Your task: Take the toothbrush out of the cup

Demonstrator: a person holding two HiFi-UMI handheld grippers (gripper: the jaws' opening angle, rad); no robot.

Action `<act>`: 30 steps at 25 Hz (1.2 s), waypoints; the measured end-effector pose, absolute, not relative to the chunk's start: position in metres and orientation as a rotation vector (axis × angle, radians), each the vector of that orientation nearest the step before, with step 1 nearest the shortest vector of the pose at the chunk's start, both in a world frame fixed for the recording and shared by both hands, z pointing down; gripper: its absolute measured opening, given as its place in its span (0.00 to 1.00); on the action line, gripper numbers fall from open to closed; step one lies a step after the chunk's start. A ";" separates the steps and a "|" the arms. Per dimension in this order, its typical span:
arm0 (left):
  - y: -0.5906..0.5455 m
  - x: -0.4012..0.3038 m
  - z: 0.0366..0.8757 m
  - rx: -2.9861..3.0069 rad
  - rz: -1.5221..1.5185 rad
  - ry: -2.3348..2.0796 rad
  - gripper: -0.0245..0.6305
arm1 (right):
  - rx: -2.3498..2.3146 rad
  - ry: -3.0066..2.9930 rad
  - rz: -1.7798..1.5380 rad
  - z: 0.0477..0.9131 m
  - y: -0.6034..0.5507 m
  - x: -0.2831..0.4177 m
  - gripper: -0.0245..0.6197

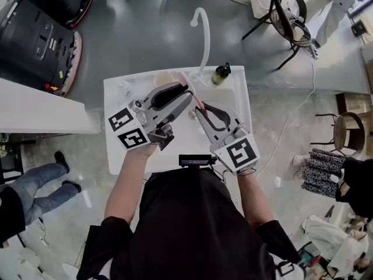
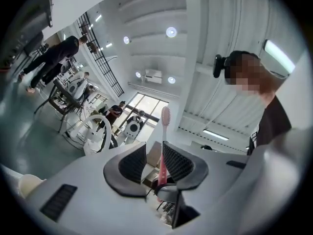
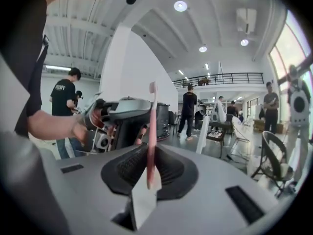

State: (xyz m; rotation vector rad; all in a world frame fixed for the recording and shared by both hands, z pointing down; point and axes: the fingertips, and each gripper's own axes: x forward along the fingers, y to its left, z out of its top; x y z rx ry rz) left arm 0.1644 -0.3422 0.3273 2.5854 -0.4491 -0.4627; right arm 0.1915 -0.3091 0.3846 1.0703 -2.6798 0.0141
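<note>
A pink toothbrush (image 1: 196, 101) hangs above the white table (image 1: 119, 156), between my two grippers. My right gripper (image 1: 199, 112) is shut on its handle; in the right gripper view the toothbrush (image 3: 152, 126) stands upright, clamped between the dark pads, head up. My left gripper (image 1: 187, 95) faces it from the left. In the left gripper view the toothbrush (image 2: 164, 131) rises between the pads with a clear gap on its left side, so that gripper (image 2: 154, 161) is open. A pale cup (image 1: 165, 78) stands on the table beyond the left gripper.
A white curved tube (image 1: 204, 35) and a small dark-capped bottle (image 1: 220, 73) stand at the table's far edge. Black machines (image 1: 41, 28) sit on the floor at upper left, chairs (image 1: 288, 16) at upper right. A person's legs (image 1: 41, 179) are left of the table.
</note>
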 end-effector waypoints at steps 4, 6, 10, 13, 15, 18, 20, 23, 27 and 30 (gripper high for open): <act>-0.340 0.168 0.330 2.599 -0.416 -0.554 0.19 | 1.137 -2.584 -0.036 0.390 -0.313 0.198 0.12; -0.337 0.171 0.333 2.582 -0.416 -0.559 0.19 | 1.159 -2.566 -0.022 0.391 -0.314 0.201 0.12; -0.335 0.176 0.345 2.543 -0.390 -0.564 0.20 | 1.184 -2.517 -0.056 0.394 -0.317 0.198 0.12; -0.339 0.171 0.350 2.495 -0.412 -0.604 0.20 | 1.164 -2.448 -0.163 0.393 -0.315 0.193 0.13; -0.337 0.171 0.350 2.483 -0.435 -0.604 0.13 | 1.157 -2.450 -0.176 0.394 -0.310 0.194 0.12; -0.329 0.176 0.347 2.524 -0.426 -0.537 0.10 | 1.098 -2.552 -0.055 0.399 -0.302 0.193 0.13; -0.324 0.178 0.347 2.553 -0.419 -0.457 0.10 | 1.013 -2.664 0.116 0.401 -0.295 0.189 0.13; -0.311 0.178 0.345 2.565 -0.455 -0.266 0.10 | 0.801 -2.871 0.467 0.397 -0.277 0.184 0.13; -0.289 0.175 0.336 2.550 -0.551 -0.002 0.09 | 0.539 -3.022 0.731 0.385 -0.255 0.185 0.13; -0.282 0.173 0.330 2.549 -0.590 0.120 0.09 | 0.431 -3.049 0.774 0.379 -0.248 0.182 0.13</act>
